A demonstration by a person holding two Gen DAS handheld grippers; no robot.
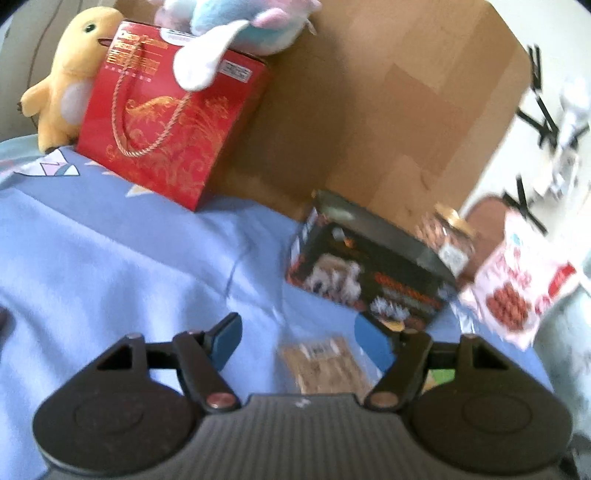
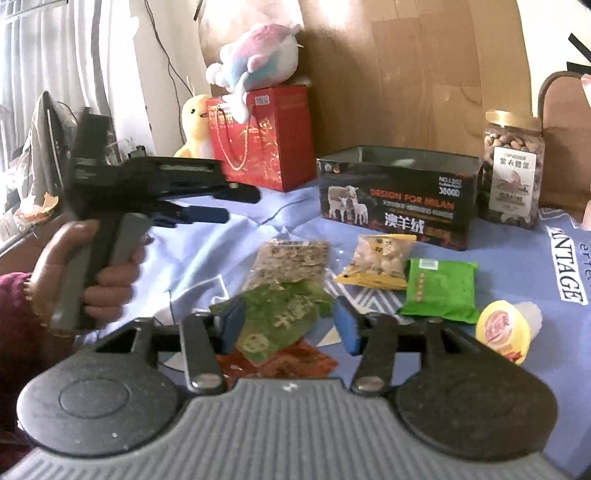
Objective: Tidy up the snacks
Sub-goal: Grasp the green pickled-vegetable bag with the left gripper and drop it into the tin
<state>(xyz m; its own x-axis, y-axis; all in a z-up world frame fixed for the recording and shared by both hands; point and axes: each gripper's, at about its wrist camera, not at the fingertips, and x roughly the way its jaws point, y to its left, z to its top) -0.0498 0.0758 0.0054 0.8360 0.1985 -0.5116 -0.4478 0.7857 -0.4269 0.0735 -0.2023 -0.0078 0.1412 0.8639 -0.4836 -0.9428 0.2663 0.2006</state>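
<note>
Several snack packets lie on the blue bedsheet (image 2: 207, 254): a clear seed packet (image 2: 291, 262), a yellow packet (image 2: 380, 266), a green packet (image 2: 439, 288), a leaf-green packet (image 2: 280, 317), a red packet (image 2: 284, 363) and a jelly cup (image 2: 504, 328). Behind them stands an open black box (image 2: 399, 195) with a nut jar (image 2: 511, 166) to its right. My right gripper (image 2: 290, 326) is open above the leaf-green packet. My left gripper (image 1: 299, 343) is open over a clear packet (image 1: 321, 365), short of the black box (image 1: 369, 273). A hand (image 2: 107, 266) holds the left gripper (image 2: 236, 205).
A red gift bag (image 1: 173, 122) with a pastel plush (image 1: 236, 26) on it stands at the back beside a yellow plush (image 1: 66, 74). A tall cardboard panel (image 1: 388, 92) backs the box. A red-and-white snack bag (image 1: 517, 284) lies at the right. Curtains (image 2: 55, 55) hang at the left.
</note>
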